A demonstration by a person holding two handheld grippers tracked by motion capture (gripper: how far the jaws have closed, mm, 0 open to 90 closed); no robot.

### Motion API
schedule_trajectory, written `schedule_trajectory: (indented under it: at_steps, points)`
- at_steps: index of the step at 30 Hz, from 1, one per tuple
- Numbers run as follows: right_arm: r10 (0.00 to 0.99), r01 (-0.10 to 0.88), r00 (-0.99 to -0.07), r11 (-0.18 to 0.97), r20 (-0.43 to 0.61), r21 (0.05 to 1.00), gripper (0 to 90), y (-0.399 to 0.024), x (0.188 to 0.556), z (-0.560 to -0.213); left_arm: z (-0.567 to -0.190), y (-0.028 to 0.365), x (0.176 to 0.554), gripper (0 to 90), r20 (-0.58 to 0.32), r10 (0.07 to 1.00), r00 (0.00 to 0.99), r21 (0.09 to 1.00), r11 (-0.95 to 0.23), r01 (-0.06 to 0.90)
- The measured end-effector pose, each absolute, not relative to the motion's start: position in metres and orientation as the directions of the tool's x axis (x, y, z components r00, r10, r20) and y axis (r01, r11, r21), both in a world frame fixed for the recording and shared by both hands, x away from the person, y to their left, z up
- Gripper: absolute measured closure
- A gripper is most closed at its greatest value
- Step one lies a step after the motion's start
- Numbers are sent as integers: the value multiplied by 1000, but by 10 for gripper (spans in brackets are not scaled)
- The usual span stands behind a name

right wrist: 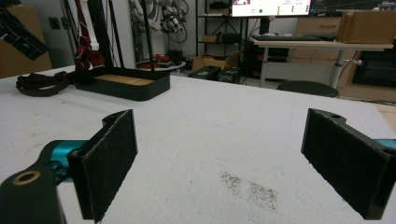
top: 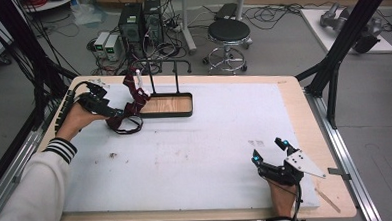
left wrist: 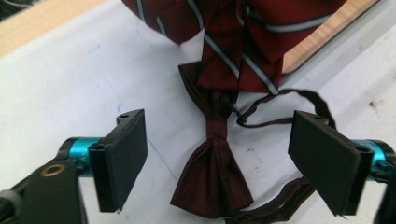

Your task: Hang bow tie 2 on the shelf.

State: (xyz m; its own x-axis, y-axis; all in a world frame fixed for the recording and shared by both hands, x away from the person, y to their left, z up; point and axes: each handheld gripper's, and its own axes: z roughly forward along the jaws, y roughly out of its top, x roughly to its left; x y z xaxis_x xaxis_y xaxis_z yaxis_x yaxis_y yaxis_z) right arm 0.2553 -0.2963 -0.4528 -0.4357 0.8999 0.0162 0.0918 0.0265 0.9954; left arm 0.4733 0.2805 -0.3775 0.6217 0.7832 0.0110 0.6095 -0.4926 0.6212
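The work in hand looks to be picking up a dark maroon satin bow tie (left wrist: 212, 179) that lies flat on the white foam mat (top: 210, 140) at the table's far left, just in front of a black stand with a wooden base tray (top: 166, 106). A striped maroon necktie (left wrist: 238, 42) hangs off that stand, its lower end draped over the tray edge and touching the bow tie's knot, and the bow tie's thin strap (left wrist: 280, 116) loops loose on the mat beside it. The left gripper (left wrist: 217, 161) hovers right over the bow tie with its jaws spread wide to either side of the lower wing; the pads do not press on the cloth, so nothing is gripped yet. The right gripper (top: 272, 151) rests at the near right of the mat, well apart from the ties, jaws wide and empty. By this reading the approach is done, while closing on the bow tie, lifting it and placing it are all left. Whether the strap is caught under the necktie is hard to tell from the high view.
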Motion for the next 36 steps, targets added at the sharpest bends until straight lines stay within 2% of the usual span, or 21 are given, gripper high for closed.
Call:
schedule_trajectory:
  at_steps: [6,25,36]
  points:
    - [902,89,-432,29,13,996,97,-297,255,-453,-388,277,478,226,30,782,623,551,-533,642]
    - [903,88,-429,24,16,996,97,-296,255,-453,-406,268,486,320,3,758,652,498,-567,657]
    - [903,88,-428,25,15,996,97,-296,255,-453,-404,256,491,465,5,743,669,476,-590,652]
